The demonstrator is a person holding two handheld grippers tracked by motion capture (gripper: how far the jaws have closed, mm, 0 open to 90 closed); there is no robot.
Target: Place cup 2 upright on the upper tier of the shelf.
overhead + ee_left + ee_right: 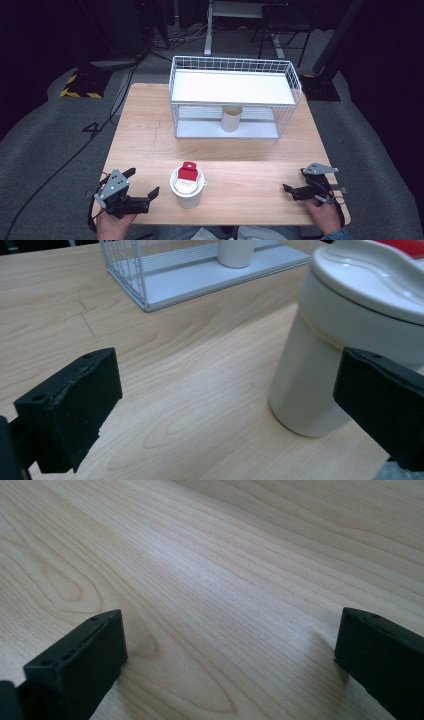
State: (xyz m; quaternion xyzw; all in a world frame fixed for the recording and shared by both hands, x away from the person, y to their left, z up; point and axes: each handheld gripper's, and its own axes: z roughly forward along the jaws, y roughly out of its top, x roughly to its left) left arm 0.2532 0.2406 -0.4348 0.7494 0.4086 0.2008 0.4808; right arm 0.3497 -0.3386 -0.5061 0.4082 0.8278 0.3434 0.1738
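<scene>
A cream lidded cup [187, 194] stands near the table's front edge, with a red tab [188, 172] lying on its lid. My left gripper [145, 182] rests open to the left of it, apart from it. In the left gripper view the lidded cup [310, 370] rises just inside the right jaw and the gripper [225, 405] holds nothing. At the front right my right gripper [295, 180] is open over bare wood, and the right gripper view shows the gripper [230, 655] with only table between its jaws. A small cream cup [231, 118] stands on the lower level of a white wire rack [172, 95].
The wire rack [200, 282] takes up the far middle of the wooden table [250, 155], and its upper shelf [230, 86] is a bare white panel. Cables and a desk frame lie on the dark floor beyond the table.
</scene>
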